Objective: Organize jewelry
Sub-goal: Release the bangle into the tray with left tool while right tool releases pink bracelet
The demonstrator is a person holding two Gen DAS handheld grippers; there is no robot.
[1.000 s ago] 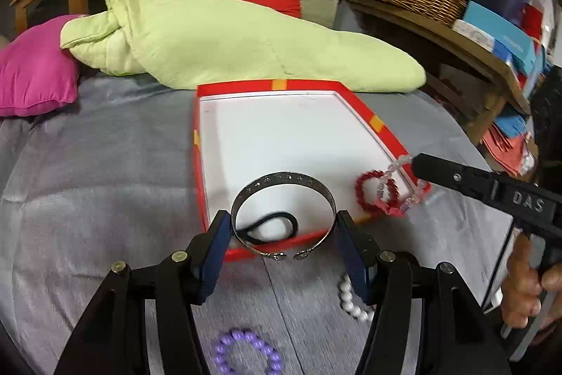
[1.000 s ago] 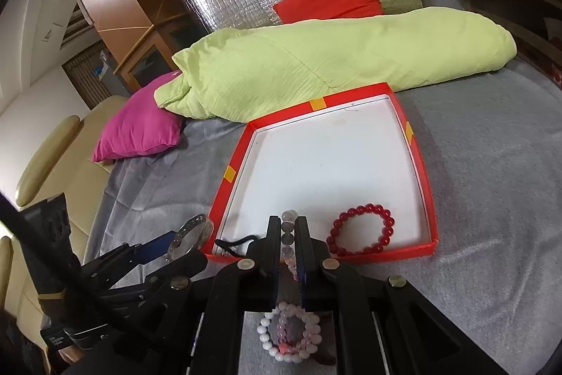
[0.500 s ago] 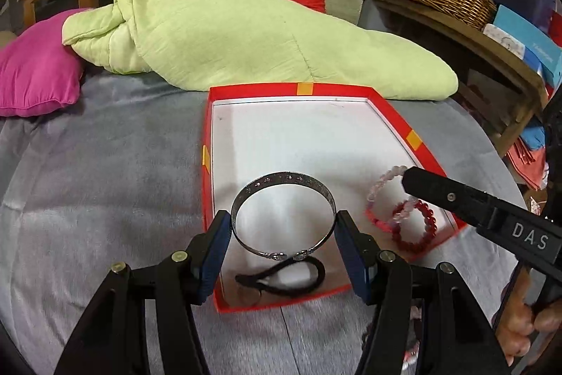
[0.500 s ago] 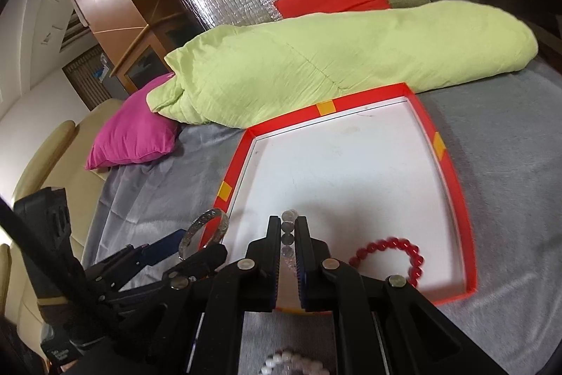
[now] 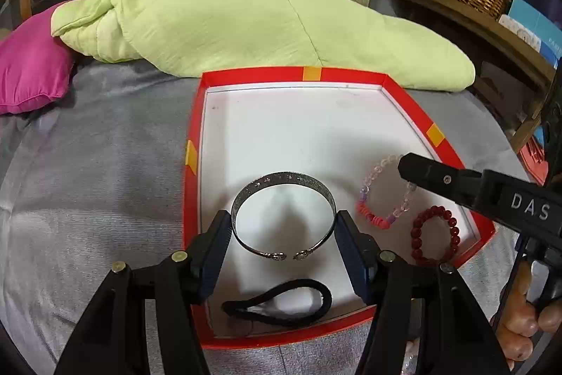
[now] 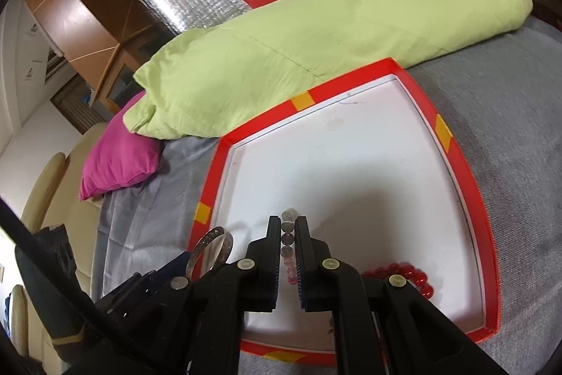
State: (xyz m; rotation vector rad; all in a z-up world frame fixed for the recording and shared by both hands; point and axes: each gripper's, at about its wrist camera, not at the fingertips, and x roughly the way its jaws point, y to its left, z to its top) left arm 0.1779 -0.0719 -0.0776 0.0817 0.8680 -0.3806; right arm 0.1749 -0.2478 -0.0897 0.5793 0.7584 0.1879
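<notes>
Nearest the left wrist camera, the left gripper (image 5: 283, 231) is clamping a silver cuff bangle (image 5: 283, 212) across its width, one pad on each side, and is holding it above the near half of the red tray (image 5: 191, 132). Under it, a black hair tie (image 5: 281, 303) is lying on the white tray floor beside the front wall. The right gripper (image 6: 288, 246) is pinching a pale beaded bracelet (image 5: 383, 195) by a short run of beads, jaws nearly together, so that the loop is hanging over the right side of the tray, just beside a dark red bead bracelet (image 5: 435, 236) that is resting on the floor. Beyond the tray, a green quilt (image 5: 246, 23) and a pink cushion (image 5: 31, 65) are lying on the grey cover.

Risks, as judged: the cuff is an open ring, so added squeeze could spring it out sideways. Letting the pale bracelet go here could drop it onto the red one and tangle them. The two grippers are working near each other and could collide.
</notes>
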